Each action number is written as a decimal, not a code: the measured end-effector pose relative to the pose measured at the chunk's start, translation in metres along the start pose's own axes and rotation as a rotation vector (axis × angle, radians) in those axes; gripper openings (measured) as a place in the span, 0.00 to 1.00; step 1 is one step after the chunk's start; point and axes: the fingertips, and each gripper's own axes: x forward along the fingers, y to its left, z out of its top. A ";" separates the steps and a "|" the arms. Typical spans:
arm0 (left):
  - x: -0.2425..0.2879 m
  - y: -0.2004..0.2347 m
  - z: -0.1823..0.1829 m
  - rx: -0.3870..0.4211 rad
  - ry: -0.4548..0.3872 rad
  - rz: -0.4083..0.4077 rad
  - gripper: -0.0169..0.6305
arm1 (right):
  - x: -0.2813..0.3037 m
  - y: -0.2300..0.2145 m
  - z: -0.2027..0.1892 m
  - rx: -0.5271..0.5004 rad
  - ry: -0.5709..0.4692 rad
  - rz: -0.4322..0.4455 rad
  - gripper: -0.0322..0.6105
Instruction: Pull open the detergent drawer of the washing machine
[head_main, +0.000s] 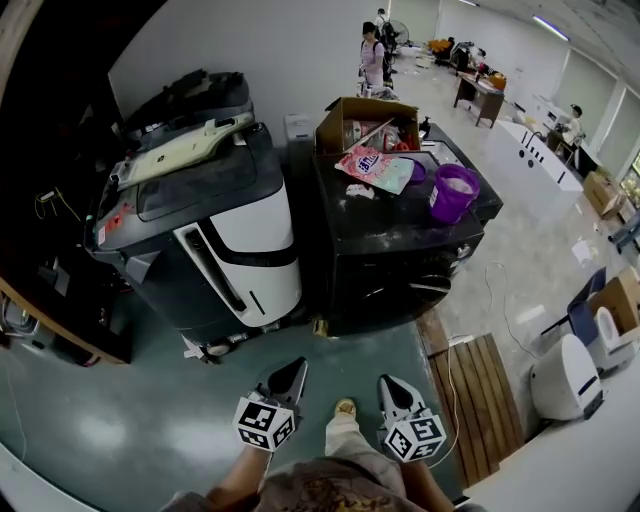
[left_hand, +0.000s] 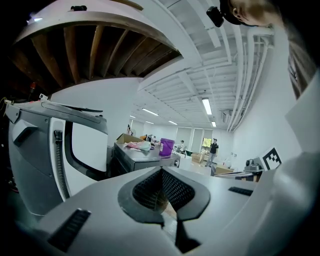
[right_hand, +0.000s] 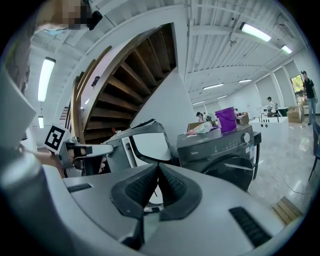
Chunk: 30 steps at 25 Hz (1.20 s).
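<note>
The dark front-loading washing machine (head_main: 400, 245) stands in the middle of the head view, with a purple bucket (head_main: 453, 190), a pink detergent bag (head_main: 375, 165) and a cardboard box (head_main: 365, 125) on its top. In the right gripper view its control panel (right_hand: 220, 145) faces me, and the drawer front at the panel's left end looks flush. My left gripper (head_main: 298, 366) and right gripper (head_main: 386, 381) hover side by side over the green floor, well short of the machine. Both are shut on nothing; the left gripper (left_hand: 161, 170) and right gripper (right_hand: 158, 166) each show their pads meeting.
A grey and white machine (head_main: 215, 215) leans close against the washer's left side. A wooden pallet (head_main: 480, 400) lies on the floor at the right, with a white appliance (head_main: 565, 375) beyond it. People (head_main: 372, 50) stand far back. My shoe (head_main: 345, 407) shows between the grippers.
</note>
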 end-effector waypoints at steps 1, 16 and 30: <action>0.009 0.002 0.004 0.000 0.001 0.002 0.06 | 0.006 -0.007 0.004 0.001 0.002 0.001 0.05; 0.137 0.026 0.043 0.018 -0.016 0.061 0.06 | 0.103 -0.105 0.066 0.006 0.000 0.082 0.05; 0.188 0.047 0.054 0.004 -0.015 0.102 0.06 | 0.149 -0.140 0.082 0.028 0.019 0.122 0.05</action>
